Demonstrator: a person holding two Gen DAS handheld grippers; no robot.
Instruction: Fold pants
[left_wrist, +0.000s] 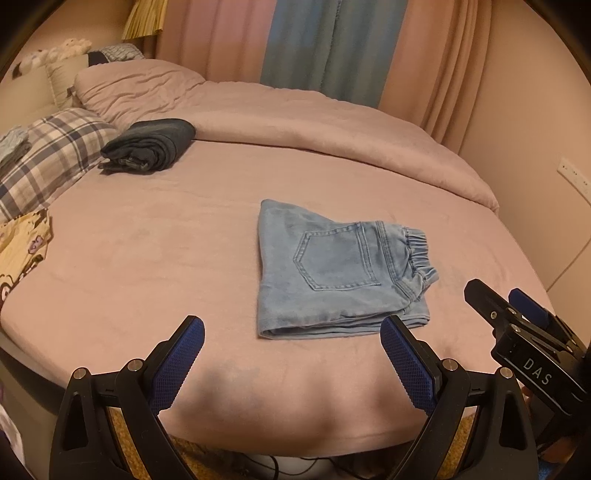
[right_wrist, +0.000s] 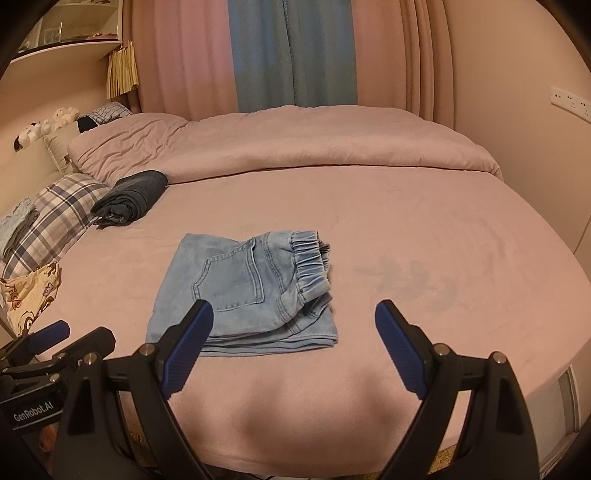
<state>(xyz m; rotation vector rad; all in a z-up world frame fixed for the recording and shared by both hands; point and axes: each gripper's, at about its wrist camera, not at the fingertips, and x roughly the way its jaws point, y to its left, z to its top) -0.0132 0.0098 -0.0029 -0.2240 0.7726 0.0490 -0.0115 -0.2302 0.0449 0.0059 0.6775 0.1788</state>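
Light-blue denim pants (left_wrist: 332, 273), folded into a squarish stack with ruched elastic waistband and stitched back pocket up, are lying mid-bed on the smooth pink fleece sheet (left_wrist: 147, 258). Left claw (left_wrist: 291, 354) and right claw (right_wrist: 293, 339), black with ribbed blue pads, are both hovering spread wide, pinching nothing. Dark folded denim bundle (left_wrist: 151, 146) is sitting beside the plaid pillow (left_wrist: 48, 155).
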